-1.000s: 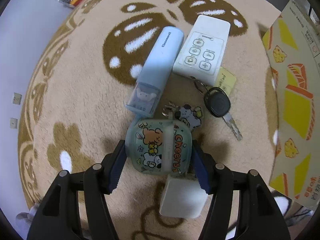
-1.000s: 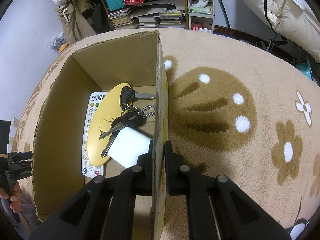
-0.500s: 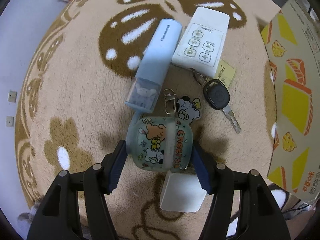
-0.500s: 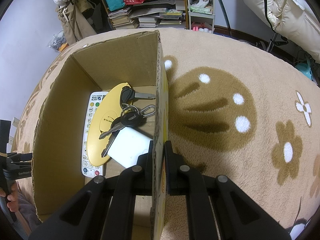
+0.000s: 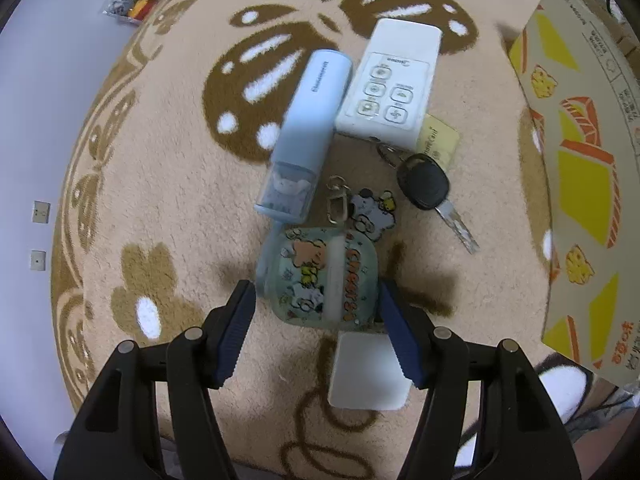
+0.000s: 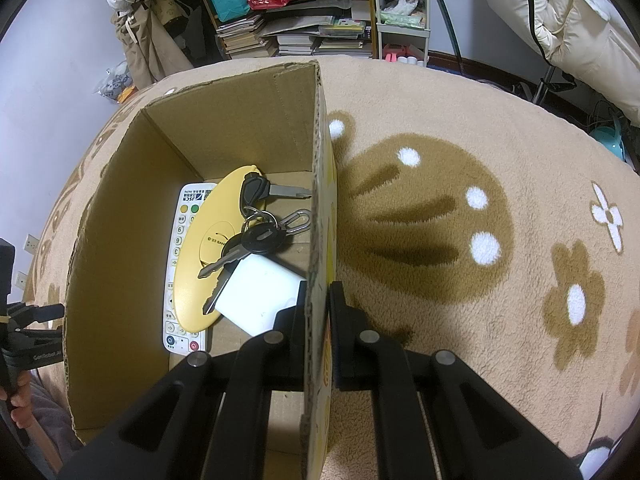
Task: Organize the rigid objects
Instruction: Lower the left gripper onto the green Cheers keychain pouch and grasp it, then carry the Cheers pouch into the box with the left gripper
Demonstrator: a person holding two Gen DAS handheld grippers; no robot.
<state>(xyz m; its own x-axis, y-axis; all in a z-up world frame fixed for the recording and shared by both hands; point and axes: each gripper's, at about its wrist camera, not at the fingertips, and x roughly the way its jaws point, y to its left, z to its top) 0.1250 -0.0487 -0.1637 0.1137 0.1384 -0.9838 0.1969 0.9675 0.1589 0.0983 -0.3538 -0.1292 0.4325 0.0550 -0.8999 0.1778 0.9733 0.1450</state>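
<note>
My left gripper (image 5: 316, 308) is shut on a green cartoon-printed case (image 5: 320, 276), its blue pads on both sides. The case's charm (image 5: 372, 210) and clasp trail toward the carpet. Just beyond lie a light blue tube-shaped case (image 5: 308, 136), a white remote (image 5: 392, 84), a black car key (image 5: 426, 186) and a yellow card (image 5: 438, 140). A white square block (image 5: 368, 372) rests under the gripper. My right gripper (image 6: 318, 300) is shut on the right wall of the cardboard box (image 6: 240, 128). Inside are a remote (image 6: 182, 240), a yellow oval piece (image 6: 204, 248), keys (image 6: 260, 236) and a white block (image 6: 260, 296).
The box's printed outer side (image 5: 580, 160) stands at the right of the left wrist view. A beige patterned carpet (image 6: 460, 140) covers the floor. Shelves of books (image 6: 304, 32) and a white jacket (image 6: 560, 20) line the far edge. A hand (image 6: 16, 400) shows at the far left.
My left gripper has risen slightly with the green case, and the charm and clasp now show fully ahead of it. The right gripper and the box have not moved.
</note>
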